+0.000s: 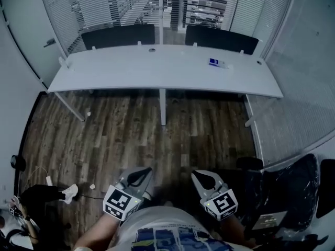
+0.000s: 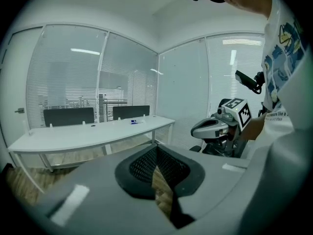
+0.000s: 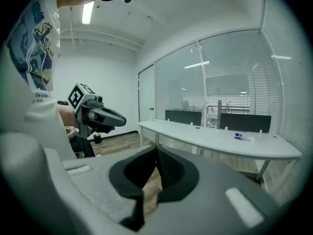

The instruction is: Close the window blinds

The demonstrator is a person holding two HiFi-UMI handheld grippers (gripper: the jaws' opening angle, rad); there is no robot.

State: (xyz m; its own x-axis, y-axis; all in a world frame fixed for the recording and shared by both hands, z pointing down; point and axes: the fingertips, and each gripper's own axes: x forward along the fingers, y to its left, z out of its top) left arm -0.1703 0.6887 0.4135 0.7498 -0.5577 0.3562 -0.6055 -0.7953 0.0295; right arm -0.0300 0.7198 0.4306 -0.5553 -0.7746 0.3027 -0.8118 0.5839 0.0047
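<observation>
While the window blinds hang behind the white desk, the left gripper and right gripper hover well short of it, each with jaws together, empty

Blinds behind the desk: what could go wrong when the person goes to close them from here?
The long desk stands between the person and the blinds, so reaching over it may knock the small blue item off.
The left gripper and right gripper have shut jaws, and no cord or wand is visible to grasp.
The dark chair beside the right gripper may be bumped.
</observation>
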